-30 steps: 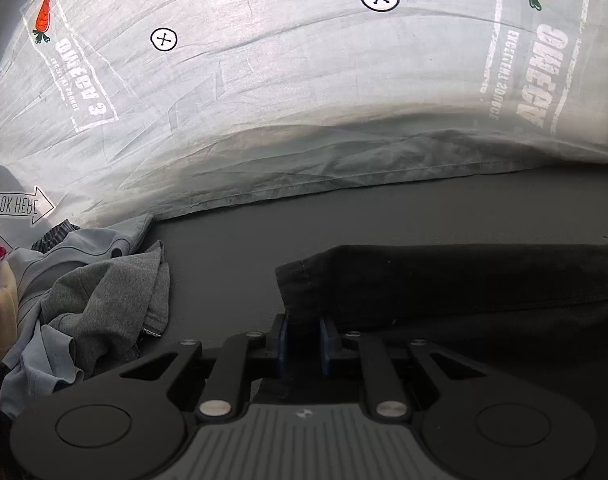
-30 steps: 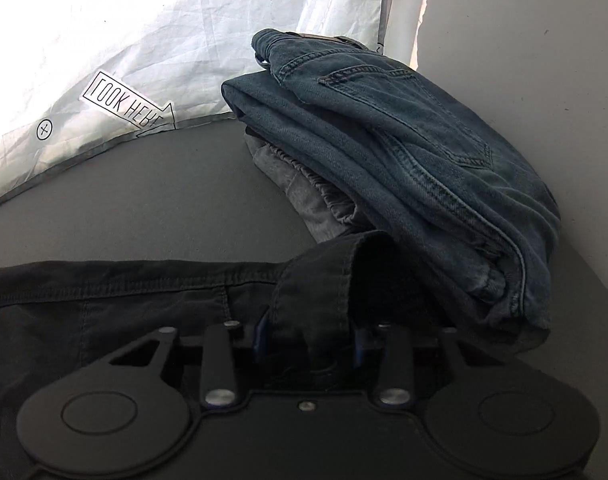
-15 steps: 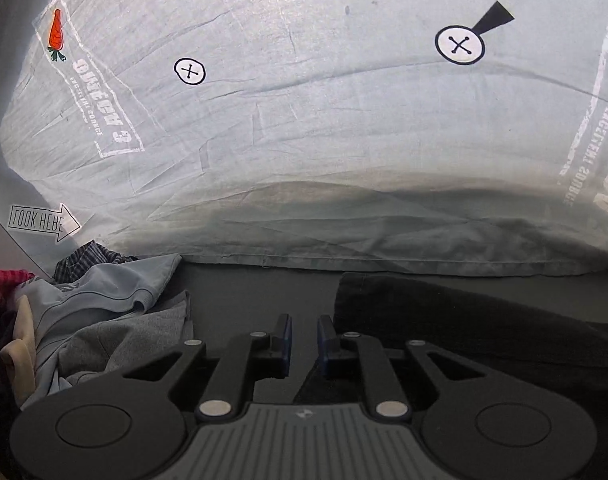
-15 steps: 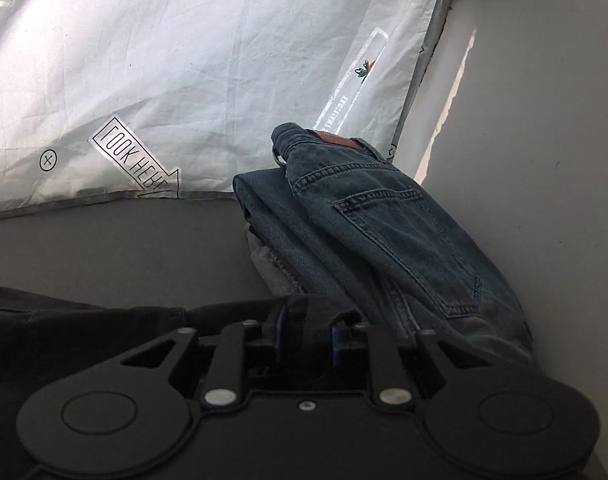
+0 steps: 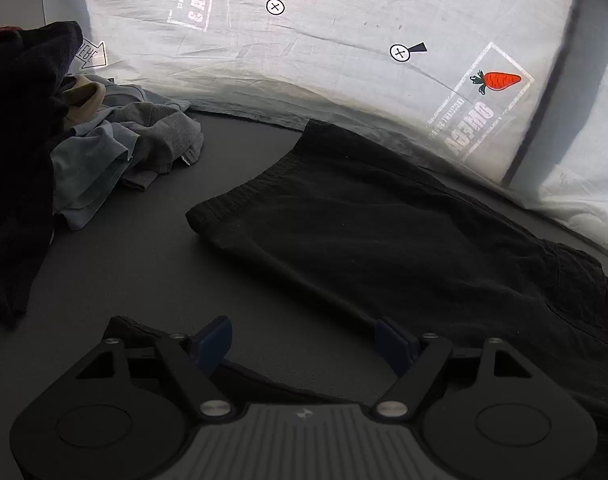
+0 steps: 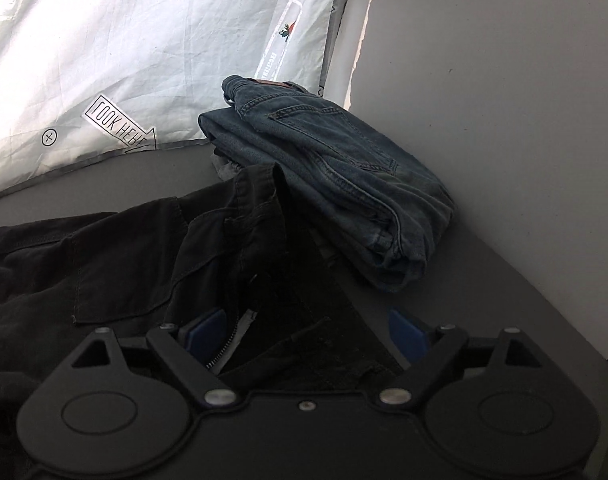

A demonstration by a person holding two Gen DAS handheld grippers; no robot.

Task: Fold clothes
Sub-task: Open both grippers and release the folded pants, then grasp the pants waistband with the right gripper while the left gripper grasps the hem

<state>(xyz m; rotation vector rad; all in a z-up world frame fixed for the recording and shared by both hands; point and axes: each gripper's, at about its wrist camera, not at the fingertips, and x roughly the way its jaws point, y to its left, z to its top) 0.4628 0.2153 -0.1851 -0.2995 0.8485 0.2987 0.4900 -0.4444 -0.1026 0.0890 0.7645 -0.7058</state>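
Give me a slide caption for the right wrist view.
Right tool opening over black trousers, nothing gripped, beside folded blue jeans on the grey table.

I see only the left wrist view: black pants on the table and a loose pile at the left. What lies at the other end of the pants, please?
Observer: A folded pair of blue jeans lies right next to the waist end of the black pants.
Operator: Is the right claw holding the pants there?
Observer: No. The right claw is opening; the open zipper lies between its blue pads, unpinched.
Operator: Is anything under the jeans?
Observer: Yes, a bit of grey cloth shows beneath them.
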